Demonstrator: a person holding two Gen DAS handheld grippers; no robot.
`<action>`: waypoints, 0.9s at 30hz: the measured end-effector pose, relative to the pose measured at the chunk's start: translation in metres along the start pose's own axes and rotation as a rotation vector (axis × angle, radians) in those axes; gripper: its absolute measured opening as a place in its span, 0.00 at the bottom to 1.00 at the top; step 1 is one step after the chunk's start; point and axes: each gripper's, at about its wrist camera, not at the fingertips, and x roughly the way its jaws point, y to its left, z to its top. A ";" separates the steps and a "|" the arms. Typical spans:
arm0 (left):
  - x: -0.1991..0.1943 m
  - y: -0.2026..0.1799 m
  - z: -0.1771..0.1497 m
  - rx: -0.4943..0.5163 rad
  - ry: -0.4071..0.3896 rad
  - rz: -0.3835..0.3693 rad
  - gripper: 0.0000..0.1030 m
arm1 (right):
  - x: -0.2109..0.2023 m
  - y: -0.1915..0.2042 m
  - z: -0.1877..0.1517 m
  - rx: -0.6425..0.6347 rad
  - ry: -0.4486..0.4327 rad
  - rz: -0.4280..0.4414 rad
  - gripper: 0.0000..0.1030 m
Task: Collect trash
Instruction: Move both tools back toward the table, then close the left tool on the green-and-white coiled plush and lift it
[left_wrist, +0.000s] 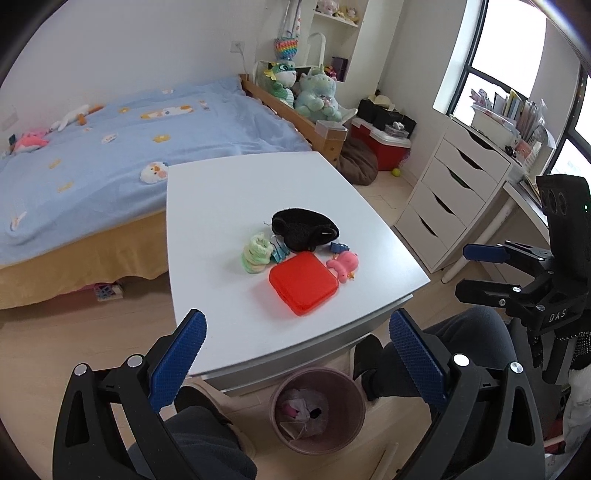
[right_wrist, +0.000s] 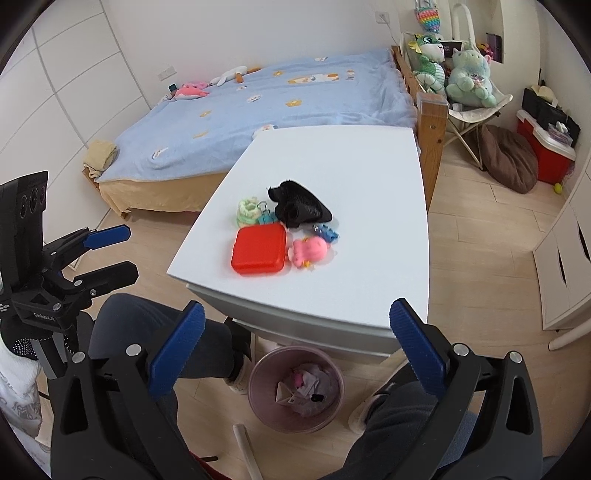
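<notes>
A pink waste bin (left_wrist: 317, 410) with crumpled paper stands on the floor under the near edge of the white table (left_wrist: 229, 206); it also shows in the right wrist view (right_wrist: 295, 389). On the table lie a red box (left_wrist: 303, 282), a pink toy (left_wrist: 345, 266), a black cloth (left_wrist: 304, 229), a green scrunchie (left_wrist: 255, 253) and small blue clips (left_wrist: 339, 247). My left gripper (left_wrist: 297, 338) is open and empty above the table's near edge. My right gripper (right_wrist: 297, 328) is open and empty, also seen in the left wrist view (left_wrist: 467, 269).
A bed with a blue blanket (left_wrist: 110, 147) lies behind the table. A white drawer unit (left_wrist: 450, 199) stands to the right, with a red cooler (left_wrist: 384, 146) and brown cushion (left_wrist: 358, 162) beyond. The person's legs (left_wrist: 443, 343) flank the bin.
</notes>
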 end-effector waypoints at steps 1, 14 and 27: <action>0.001 0.001 0.004 -0.001 -0.001 0.000 0.93 | 0.001 -0.001 0.004 0.000 -0.002 0.003 0.96; 0.046 0.026 0.044 0.012 0.061 0.004 0.93 | 0.014 -0.003 0.018 0.004 0.011 0.011 0.96; 0.111 0.047 0.057 0.032 0.183 0.037 0.93 | 0.016 -0.013 0.013 0.038 0.022 0.002 0.96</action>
